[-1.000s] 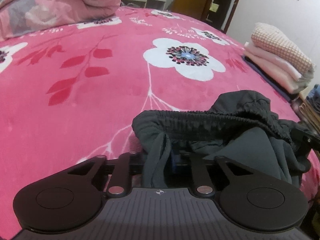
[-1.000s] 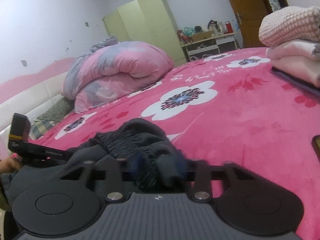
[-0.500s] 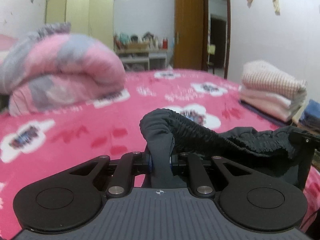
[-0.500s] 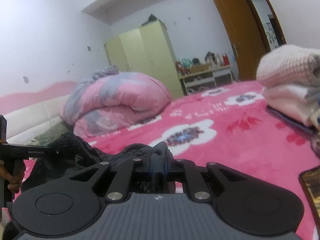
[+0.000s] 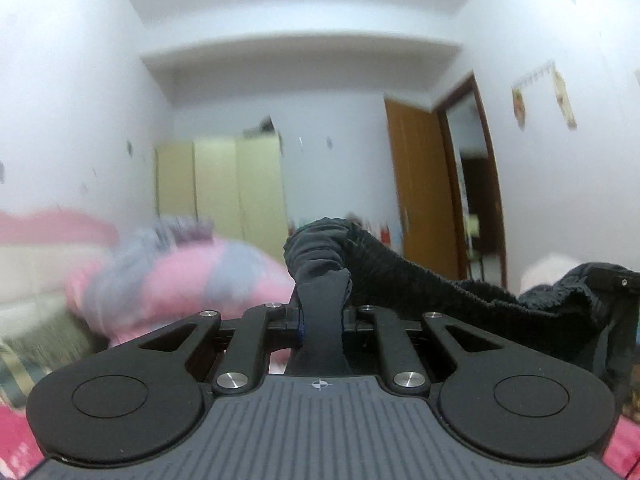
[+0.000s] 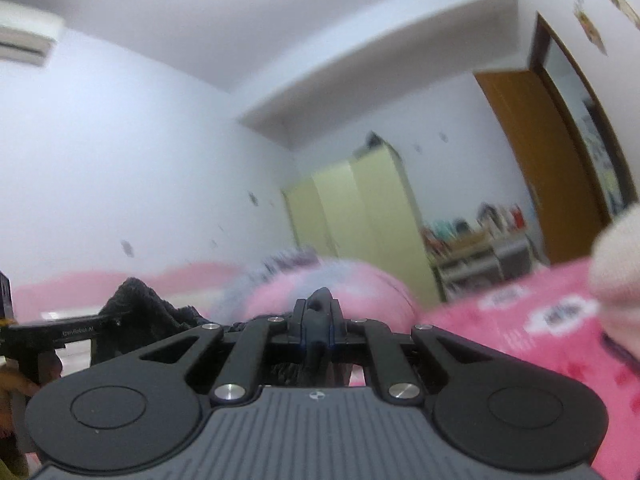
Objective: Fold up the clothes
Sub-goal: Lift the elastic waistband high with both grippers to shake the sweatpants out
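A dark grey garment with an elastic waistband (image 5: 420, 280) hangs in the air, stretched between my two grippers. My left gripper (image 5: 322, 320) is shut on one end of the waistband, with a fold of cloth bulging above the pads. The band runs right to the other gripper's body (image 5: 612, 280). In the right wrist view, my right gripper (image 6: 318, 330) is shut on a bunched bit of the same garment (image 6: 136, 304). The cloth trails left to the left gripper's body (image 6: 52, 332). The lower part of the garment is hidden below both grippers.
A rolled pink and grey quilt (image 5: 180, 276) lies at the far side of the pink flowered bed cover (image 6: 520, 320). A stack of folded clothes (image 6: 616, 248) sits at the right. Behind stand a yellow wardrobe (image 5: 216, 188) and a brown door (image 5: 420, 184).
Both grippers have risen and tilted up from the bed, lifting the garment off the cover. The waistband now hangs stretched between them. The views are blurred by the motion.
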`<state>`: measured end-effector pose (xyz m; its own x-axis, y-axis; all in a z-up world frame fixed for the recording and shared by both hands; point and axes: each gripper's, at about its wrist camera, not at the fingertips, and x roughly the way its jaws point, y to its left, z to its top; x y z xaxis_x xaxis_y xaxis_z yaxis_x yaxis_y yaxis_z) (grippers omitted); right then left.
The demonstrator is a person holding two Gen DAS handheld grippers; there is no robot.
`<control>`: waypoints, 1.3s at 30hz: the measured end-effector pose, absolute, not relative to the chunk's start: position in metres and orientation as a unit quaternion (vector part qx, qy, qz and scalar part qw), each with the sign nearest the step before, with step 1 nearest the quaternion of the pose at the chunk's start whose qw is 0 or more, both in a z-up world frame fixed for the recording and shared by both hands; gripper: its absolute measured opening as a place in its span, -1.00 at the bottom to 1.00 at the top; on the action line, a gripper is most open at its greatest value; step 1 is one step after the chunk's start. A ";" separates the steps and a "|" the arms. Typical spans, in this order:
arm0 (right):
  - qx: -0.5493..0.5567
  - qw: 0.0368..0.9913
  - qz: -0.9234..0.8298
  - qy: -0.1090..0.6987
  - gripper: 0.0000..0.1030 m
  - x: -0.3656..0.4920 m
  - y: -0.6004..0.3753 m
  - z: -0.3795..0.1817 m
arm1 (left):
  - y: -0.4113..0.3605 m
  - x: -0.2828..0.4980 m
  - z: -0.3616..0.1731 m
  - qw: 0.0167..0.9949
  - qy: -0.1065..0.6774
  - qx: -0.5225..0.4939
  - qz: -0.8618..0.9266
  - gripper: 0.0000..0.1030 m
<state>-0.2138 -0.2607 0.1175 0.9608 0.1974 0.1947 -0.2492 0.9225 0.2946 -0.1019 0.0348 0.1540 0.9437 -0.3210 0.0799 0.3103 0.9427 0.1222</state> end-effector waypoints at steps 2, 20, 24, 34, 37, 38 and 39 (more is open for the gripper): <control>0.166 0.972 0.131 -0.104 -0.83 -0.219 -0.261 0.136 | 0.037 -0.117 0.169 0.983 -0.081 0.055 -0.156 -0.78; 0.155 0.944 0.225 -0.183 -0.84 -0.248 -0.287 0.250 | 0.034 -0.161 0.236 0.959 -0.184 0.106 -0.186 -0.78; 0.147 0.958 0.205 -0.138 -0.84 -0.208 -0.286 0.241 | 0.031 -0.104 0.215 0.969 -0.121 0.105 -0.190 -0.78; 0.186 0.970 0.149 0.049 -0.85 0.003 -0.299 0.169 | 0.019 0.112 0.134 0.976 0.062 0.093 -0.187 -0.78; 0.191 0.969 0.129 0.087 -0.86 0.071 -0.314 0.137 | 0.007 0.179 0.108 0.973 0.102 0.090 -0.188 -0.78; 0.191 0.969 0.122 0.099 -0.86 0.092 -0.319 0.126 | 0.002 0.201 0.098 0.971 0.118 0.089 -0.189 -0.78; 0.195 0.968 0.116 0.111 -0.86 0.111 -0.324 0.115 | -0.004 0.223 0.088 0.969 0.134 0.088 -0.190 -0.78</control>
